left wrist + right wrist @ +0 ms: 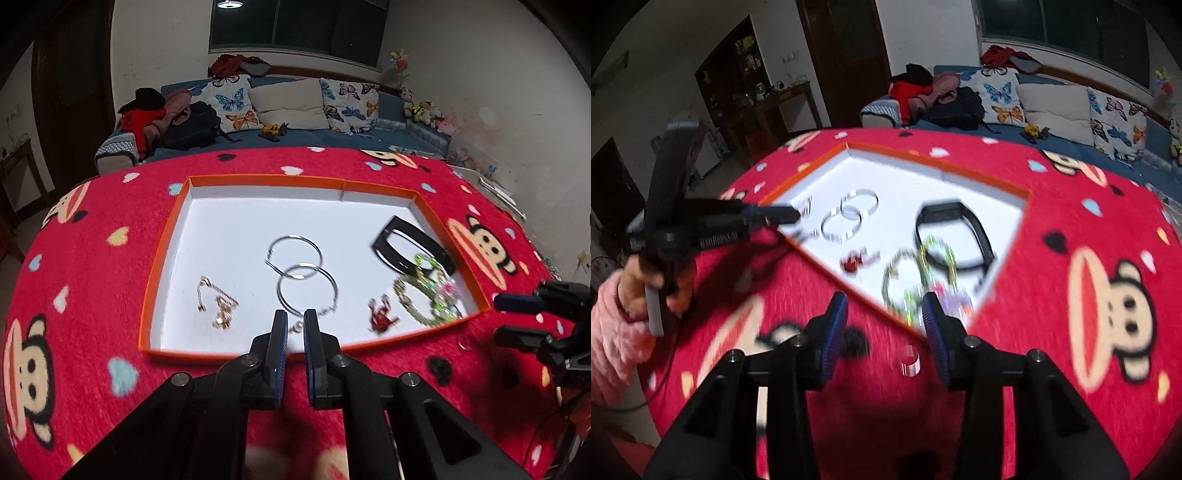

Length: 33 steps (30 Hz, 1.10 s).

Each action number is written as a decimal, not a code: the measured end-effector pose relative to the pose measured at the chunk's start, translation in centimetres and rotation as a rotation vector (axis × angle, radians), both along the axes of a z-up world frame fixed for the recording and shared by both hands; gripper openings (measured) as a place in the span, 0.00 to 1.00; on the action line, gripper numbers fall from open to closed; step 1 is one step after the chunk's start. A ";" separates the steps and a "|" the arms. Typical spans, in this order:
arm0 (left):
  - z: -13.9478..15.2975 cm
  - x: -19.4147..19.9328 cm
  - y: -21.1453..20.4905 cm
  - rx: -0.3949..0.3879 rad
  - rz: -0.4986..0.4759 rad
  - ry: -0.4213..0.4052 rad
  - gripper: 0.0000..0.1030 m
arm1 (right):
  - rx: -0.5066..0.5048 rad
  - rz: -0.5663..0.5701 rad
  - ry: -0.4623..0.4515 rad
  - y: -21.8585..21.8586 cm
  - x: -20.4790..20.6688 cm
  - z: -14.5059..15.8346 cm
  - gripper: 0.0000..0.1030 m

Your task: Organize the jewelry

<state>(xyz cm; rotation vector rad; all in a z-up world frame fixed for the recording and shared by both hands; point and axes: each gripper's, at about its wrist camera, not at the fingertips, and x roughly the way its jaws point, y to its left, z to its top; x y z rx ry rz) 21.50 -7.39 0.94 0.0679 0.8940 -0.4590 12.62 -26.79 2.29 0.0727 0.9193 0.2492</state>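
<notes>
An orange-rimmed white tray (170,236) lies on the red cartoon cloth. It holds two silver hoops (301,275), a gold chain (218,306), a red charm (382,315), beaded bracelets (432,295) and a black band (410,240). My left gripper (295,325) is nearly shut over the tray's near edge, with a small pearl-like piece (297,326) between its fingers. A small silver ring (910,360) lies on the cloth outside the tray, just below my open right gripper (886,314). The ring also shows in the left wrist view (463,342).
The red cloth (92,258) covers a round table. A blue sofa (314,136) with butterfly cushions stands behind it. A hand in a pink sleeve (617,317) holds the left gripper. A dark cabinet (738,85) stands at the far left.
</notes>
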 end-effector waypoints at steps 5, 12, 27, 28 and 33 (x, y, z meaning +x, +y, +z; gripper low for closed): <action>0.3 -2.3 0.1 0.013 -0.012 0.007 0.10 | -0.026 -0.011 0.066 -0.1 -1.9 -2.5 0.30; 0.8 -4.7 1.9 0.008 0.007 0.012 0.10 | 0.005 -0.044 0.088 -1.0 -1.2 -3.8 0.28; -0.8 -7.9 -4.9 -0.006 -0.208 0.079 0.10 | -0.083 -0.118 0.075 -4.4 -3.3 -3.2 0.28; -1.0 -8.0 -5.8 -0.008 -0.230 0.086 0.10 | -0.087 -0.116 0.079 -4.6 -3.3 -3.3 0.26; -2.2 -8.4 -9.8 0.008 -0.306 0.109 0.10 | -0.082 -0.091 0.095 -4.9 -3.2 -4.4 0.17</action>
